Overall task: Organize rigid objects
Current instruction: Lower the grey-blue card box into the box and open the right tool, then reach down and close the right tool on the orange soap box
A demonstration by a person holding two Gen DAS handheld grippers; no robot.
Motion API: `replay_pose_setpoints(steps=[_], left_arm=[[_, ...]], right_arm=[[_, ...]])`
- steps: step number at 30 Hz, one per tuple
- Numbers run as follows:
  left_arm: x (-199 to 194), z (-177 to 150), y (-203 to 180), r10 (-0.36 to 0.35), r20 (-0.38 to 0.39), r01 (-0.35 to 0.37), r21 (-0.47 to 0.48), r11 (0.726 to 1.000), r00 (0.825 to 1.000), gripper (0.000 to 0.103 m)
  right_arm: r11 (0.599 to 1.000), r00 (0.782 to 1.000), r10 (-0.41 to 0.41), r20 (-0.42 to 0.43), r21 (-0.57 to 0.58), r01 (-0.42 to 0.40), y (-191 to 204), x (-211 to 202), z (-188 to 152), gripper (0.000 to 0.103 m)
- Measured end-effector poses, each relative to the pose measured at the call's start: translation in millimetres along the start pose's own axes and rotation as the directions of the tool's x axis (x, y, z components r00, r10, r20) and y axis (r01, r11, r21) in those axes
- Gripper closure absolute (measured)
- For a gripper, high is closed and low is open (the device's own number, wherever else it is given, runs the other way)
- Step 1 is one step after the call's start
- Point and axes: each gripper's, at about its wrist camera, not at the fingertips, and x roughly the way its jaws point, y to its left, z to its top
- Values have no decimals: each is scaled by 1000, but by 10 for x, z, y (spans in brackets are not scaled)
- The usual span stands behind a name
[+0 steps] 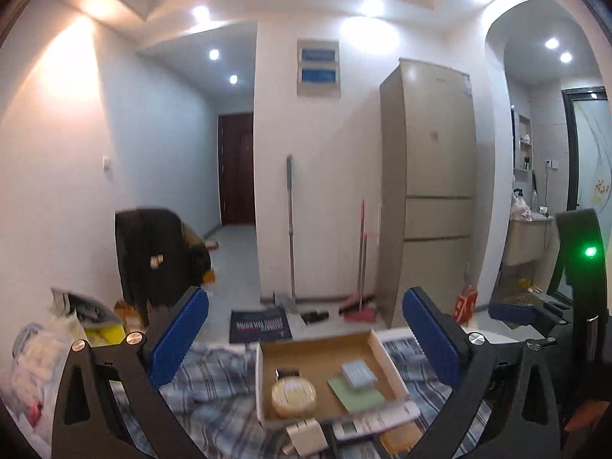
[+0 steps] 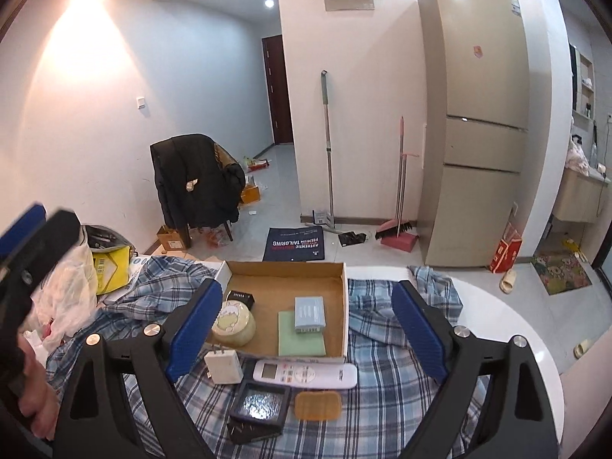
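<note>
Cardboard box (image 2: 244,275) on your plaid-covered desk (image 2: 382,401) holds four items; both claws, left (image 1: 306,340) and right (image 2: 308,332), gape empty above; next, take the remote (image 2: 306,374) before it.

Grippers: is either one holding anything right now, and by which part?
Nothing is held. The left gripper and right gripper both stand open and empty above the cardboard box.

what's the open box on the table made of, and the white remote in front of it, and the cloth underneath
Box: corrugated cardboard by its look, brown matte inside, white outer faces.
Remote: likely hard plastic, smooth white shell with slight sheen.
Cloth: woven fabric, blue-and-white plaid, soft wrinkles.
</note>
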Motion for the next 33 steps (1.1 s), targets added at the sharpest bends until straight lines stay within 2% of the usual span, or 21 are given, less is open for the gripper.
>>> replay_pose_setpoints(steps=[4, 6, 8, 11, 13, 15, 20, 22, 24, 25, 27, 29, 33], left_arm=[[90, -120, 7, 2, -64, -4, -28, 1000, 998, 0], [178, -224, -37, 9, -107, -11, -15, 1000, 994, 0], [253, -359, -61, -15, -121, 14, -12, 1000, 993, 0], [358, -578, -31, -25, -130, 24, -8, 1000, 991, 0], [451, -706, -6, -23, -149, 23, -3, 1000, 989, 0], [548, -874, 58, -1, -165, -1, -7, 1000, 986, 0], [839, -1251, 305, -51, -265, 22, -109, 994, 963, 0], [934, -1313, 366, -31, -295, -5, -122, 992, 955, 0], [1028, -1388, 449, 20, -339, -73, -145, 987, 941, 0], [1067, -1427, 496, 19, -362, -85, -166, 982, 932, 0], [1097, -1472, 573, -10, -376, -74, -208, 975, 927, 0], [1104, -1509, 629, -5, -381, -90, -230, 969, 925, 0], [1145, -1550, 616, 41, -398, -126, -190, 974, 916, 0]], right_arm=[[998, 997, -67, -33, 12, 67, -91, 0, -149, 14], [998, 998, -57, -41, 24, 58, -129, 25, -207, 14], [998, 998, -28, -58, 62, 31, -167, 107, -255, 14], [999, 991, 21, -129, 45, -16, -157, 299, -327, 14], [999, 989, 0, -149, 33, 5, -175, 387, -404, 14], [999, 983, -38, -181, 23, 43, -206, 504, -474, 19], [997, 958, -20, -287, 60, 39, -325, 838, -694, 23], [997, 942, -8, -335, 67, 32, -354, 969, -790, 24], [997, 927, -10, -374, 63, 36, -370, 1084, -879, 29], [997, 919, -17, -393, 59, 43, -383, 1137, -922, 30], [998, 904, -12, -427, 57, 40, -391, 1233, -1003, 32], [998, 888, 11, -460, 66, 22, -392, 1307, -1071, 33], [999, 863, 9, -505, 46, 16, -329, 1403, -1171, 39]])
